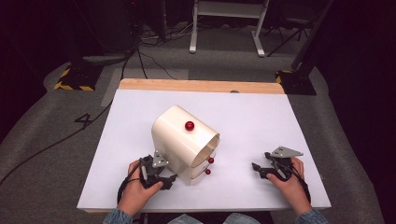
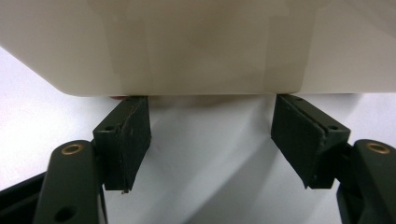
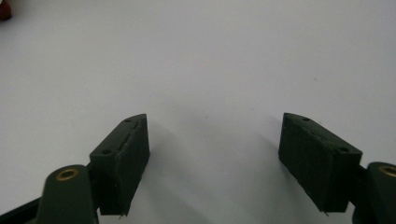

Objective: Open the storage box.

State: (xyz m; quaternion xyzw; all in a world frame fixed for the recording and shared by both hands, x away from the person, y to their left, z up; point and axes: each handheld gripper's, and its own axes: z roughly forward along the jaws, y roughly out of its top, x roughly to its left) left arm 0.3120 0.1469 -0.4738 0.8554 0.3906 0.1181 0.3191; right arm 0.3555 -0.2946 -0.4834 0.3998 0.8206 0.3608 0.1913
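Left gripper (image 1: 172,179) jaws spread, nothing between them; cream drawer box (image 1: 184,142) lies tipped just ahead of its tips, red knobs (image 1: 209,166) facing the right gripper (image 1: 255,166). Right gripper also spread, empty, well apart from the box on white table (image 1: 261,116).

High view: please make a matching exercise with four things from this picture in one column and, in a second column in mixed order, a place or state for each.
Things
1. cream cabinet
2. top red knob
3. left claw
4. right claw

Places or states
A. open, over bare white table, right of the cabinet
B. stands in the middle of the table
C. open, close against the cabinet's near left side
D. sits on the cabinet's upper face

Right pairs: 1-B, 2-D, 3-C, 4-A
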